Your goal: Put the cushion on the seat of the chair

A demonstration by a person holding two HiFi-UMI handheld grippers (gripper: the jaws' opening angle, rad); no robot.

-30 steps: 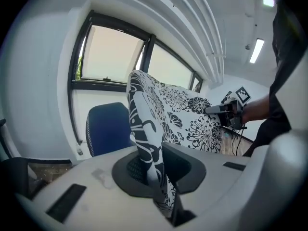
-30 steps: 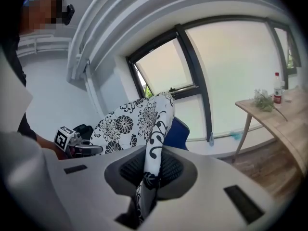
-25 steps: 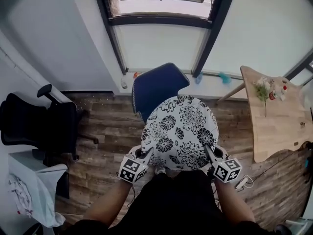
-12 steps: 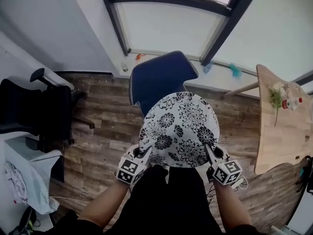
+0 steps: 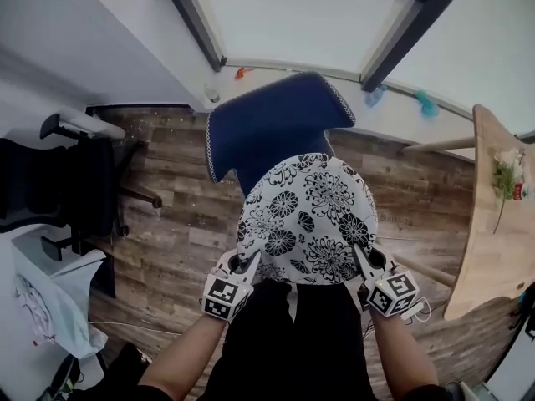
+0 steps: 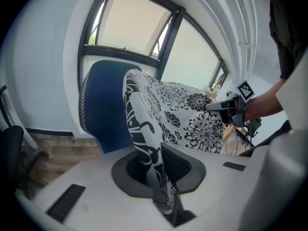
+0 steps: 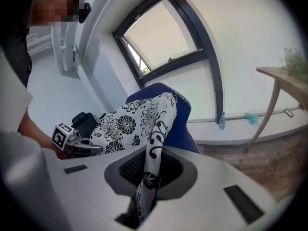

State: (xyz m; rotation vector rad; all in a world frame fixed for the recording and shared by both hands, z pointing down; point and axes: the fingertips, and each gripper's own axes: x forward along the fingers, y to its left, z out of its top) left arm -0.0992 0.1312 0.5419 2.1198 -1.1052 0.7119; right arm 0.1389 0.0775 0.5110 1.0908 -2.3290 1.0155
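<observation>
Between left tongs [image 5: 251, 262] and right tongs [image 5: 359, 254], the cushion [image 5: 308, 220]; chair [image 5: 267, 128] just behind; table [image 5: 495, 249] at right.

Black office chair [image 5: 79, 182], wooden table [image 5: 493, 232]

Daylight glows through pale window panes [image 5: 309, 15] in dark frames, ahead of both grippers and above a white sill [image 5: 401, 122]. Worn wood-plank floor [image 5: 180, 224] spreads below. A black office chair [image 5: 58, 182] stands by the white wall [image 5: 109, 48], well left of the left gripper [image 5: 252, 259]. A light wooden surface [image 5: 493, 249] bearing a small plant [image 5: 504, 182] sits right of the right gripper [image 5: 359, 251].
</observation>
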